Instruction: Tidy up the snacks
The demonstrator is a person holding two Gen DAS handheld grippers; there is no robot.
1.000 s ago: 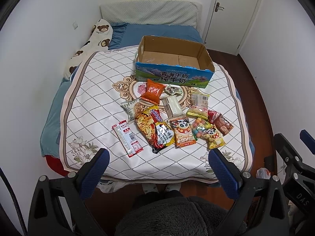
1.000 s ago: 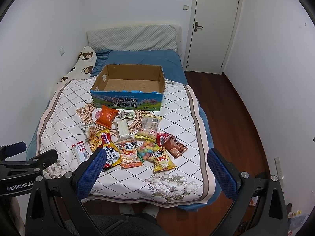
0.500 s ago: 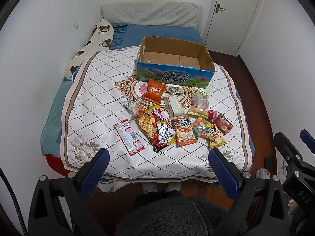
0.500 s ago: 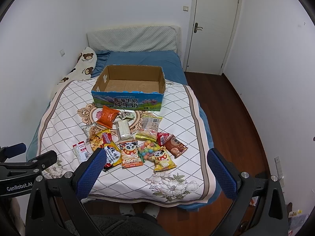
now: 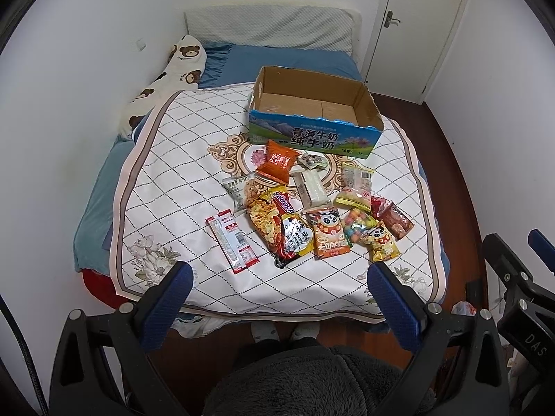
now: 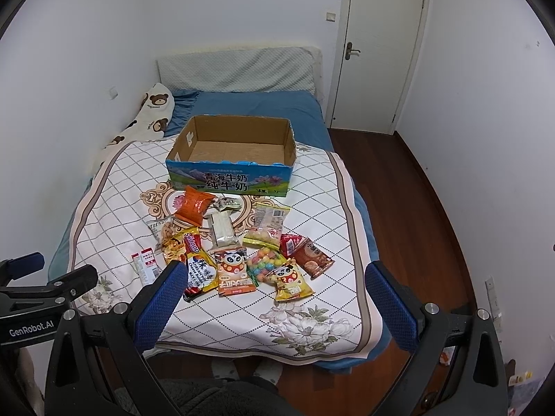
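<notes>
Presently both the left gripper (image 5: pixel 279 277) and right gripper (image 6: pixel 274 279) hang wide apart and empty, short of the bed (image 5: pixel 166 159). Snack packets (image 5: pixel 312 208) lie ahead, just before the empty cardboard box (image 5: pixel 314 135). The noodle packet's (image 5: pixel 279 227) long axis runs diagonally; neither gripper is clearly nearer.

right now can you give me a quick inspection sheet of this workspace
surface: bed with a quilted white cover, snacks spread mid-cover
job's things: cardboard box open and empty; orange packet nearest it; noodle packet, panda packet, red-and-white packet lying flat
clutter: bear pillow by the wall
grippers: left gripper and right gripper open, holding nothing, short of the bed
cables: black cable at left edge
surroundings: closed door, wood floor
</notes>
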